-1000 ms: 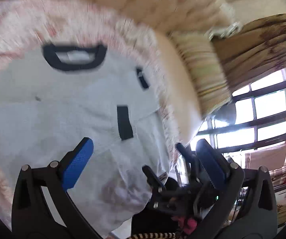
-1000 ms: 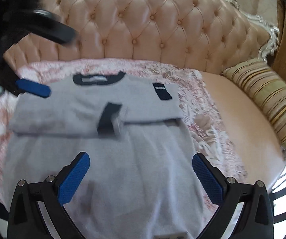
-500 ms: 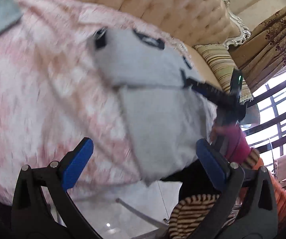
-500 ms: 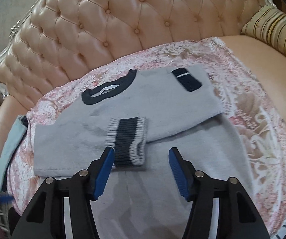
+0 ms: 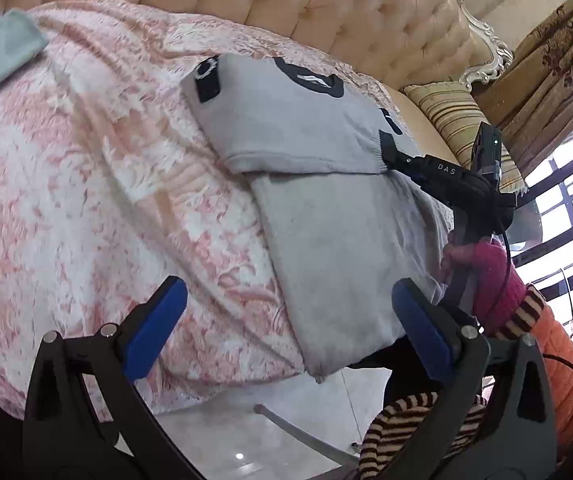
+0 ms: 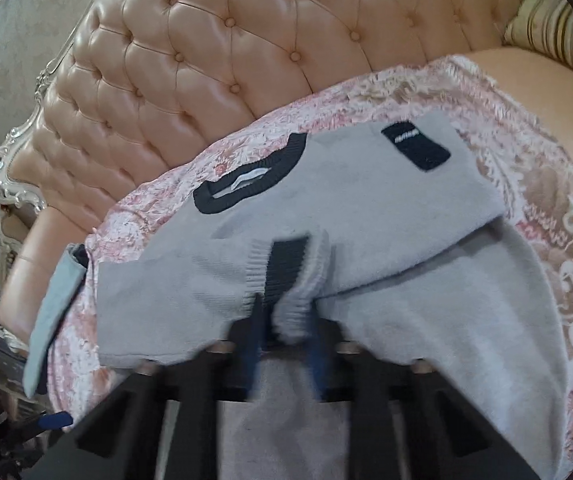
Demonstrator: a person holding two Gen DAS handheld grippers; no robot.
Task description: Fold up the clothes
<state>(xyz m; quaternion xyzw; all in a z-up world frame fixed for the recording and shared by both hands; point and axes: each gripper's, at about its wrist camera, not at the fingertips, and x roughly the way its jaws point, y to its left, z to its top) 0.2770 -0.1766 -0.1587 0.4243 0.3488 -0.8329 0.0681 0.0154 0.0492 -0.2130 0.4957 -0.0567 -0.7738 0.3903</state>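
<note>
Bare pink blanket [image 5: 86,200] open ahead of my left gripper [image 5: 286,332], right gripper [image 5: 438,172] blocking sweater's [image 5: 326,240] far side, tufted sofa back [image 6: 214,52] walling the rear

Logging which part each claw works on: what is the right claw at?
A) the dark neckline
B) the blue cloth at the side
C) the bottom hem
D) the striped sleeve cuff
D: the right claw has its fingers on either side of the ribbed, dark-banded cuff of the grey sweater, folded across the chest.
</note>
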